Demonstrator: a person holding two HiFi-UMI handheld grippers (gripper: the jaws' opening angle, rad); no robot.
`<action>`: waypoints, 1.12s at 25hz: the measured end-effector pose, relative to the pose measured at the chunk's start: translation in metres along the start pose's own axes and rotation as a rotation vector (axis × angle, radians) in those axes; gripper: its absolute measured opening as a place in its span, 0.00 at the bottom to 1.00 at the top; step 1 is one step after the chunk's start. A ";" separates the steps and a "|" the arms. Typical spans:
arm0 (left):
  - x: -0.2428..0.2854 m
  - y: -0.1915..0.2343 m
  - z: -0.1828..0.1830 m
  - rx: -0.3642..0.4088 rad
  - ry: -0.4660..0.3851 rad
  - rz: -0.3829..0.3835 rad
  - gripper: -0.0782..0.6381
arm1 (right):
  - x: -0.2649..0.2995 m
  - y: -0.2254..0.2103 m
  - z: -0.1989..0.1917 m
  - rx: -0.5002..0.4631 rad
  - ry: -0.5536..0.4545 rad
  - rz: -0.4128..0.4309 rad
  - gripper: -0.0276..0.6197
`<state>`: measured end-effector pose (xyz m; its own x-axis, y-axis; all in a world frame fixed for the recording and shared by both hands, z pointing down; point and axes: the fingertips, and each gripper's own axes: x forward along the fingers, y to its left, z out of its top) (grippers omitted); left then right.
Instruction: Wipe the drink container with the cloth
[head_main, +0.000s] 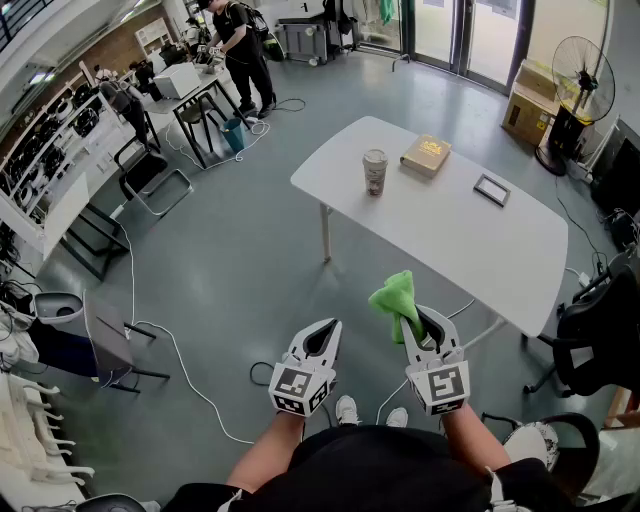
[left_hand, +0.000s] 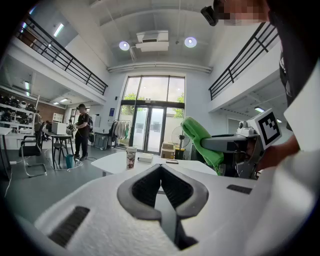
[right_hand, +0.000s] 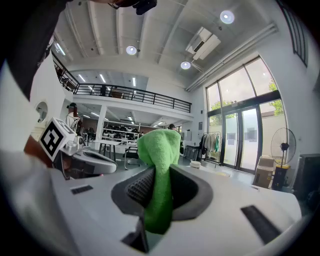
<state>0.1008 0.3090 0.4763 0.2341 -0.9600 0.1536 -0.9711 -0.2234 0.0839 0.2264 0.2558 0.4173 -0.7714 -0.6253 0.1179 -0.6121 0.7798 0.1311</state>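
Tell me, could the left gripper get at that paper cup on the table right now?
Probably not from here. The cup stands far up the white table, while the left gripper is held near the person's body, short of the table. Nothing blocks the way; a step forward should do.

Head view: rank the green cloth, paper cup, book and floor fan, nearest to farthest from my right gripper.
1. The green cloth, clamped in the right gripper.
2. The paper cup, ahead-left on the white table; the book beside it is too close to call.
3. The floor fan, far right, beyond the table.
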 end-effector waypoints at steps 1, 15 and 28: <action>0.000 -0.006 -0.001 -0.003 0.000 0.004 0.12 | -0.004 -0.002 -0.005 0.001 -0.002 0.008 0.16; 0.001 -0.014 -0.010 -0.002 0.010 0.017 0.12 | -0.005 -0.010 -0.022 0.062 -0.017 0.011 0.17; -0.007 0.034 -0.009 0.012 -0.007 -0.041 0.12 | 0.026 0.014 -0.014 0.106 -0.034 -0.012 0.18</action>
<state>0.0668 0.3099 0.4868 0.2737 -0.9511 0.1431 -0.9611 -0.2648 0.0786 0.2002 0.2496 0.4357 -0.7684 -0.6345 0.0834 -0.6347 0.7723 0.0269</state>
